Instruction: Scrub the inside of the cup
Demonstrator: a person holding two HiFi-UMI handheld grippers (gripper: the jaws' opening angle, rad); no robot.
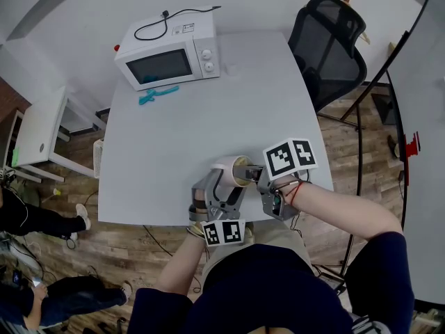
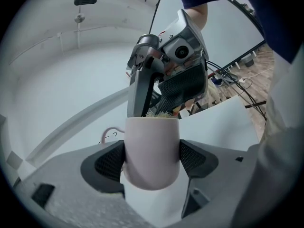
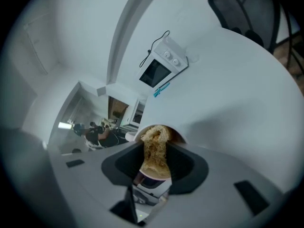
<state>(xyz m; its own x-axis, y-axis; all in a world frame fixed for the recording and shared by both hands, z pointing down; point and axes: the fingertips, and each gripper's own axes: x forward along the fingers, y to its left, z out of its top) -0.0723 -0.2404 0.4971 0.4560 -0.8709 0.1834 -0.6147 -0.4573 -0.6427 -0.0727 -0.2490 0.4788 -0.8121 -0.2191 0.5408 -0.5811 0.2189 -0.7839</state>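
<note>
A pale pink cup is held tipped on its side over the front edge of the white table. My left gripper is shut on the cup's body, one pad on each side. My right gripper is shut on a beige fibrous scrubber, whose tip is pushed into the cup's mouth. In the left gripper view the right gripper sits just beyond the rim, with scrubber fibres showing at the lip. The cup's inside is hidden.
A white microwave stands at the table's far left with a teal tool in front of it. A black office chair is at the far right. A small white side table stands left, and a person crouches on the floor.
</note>
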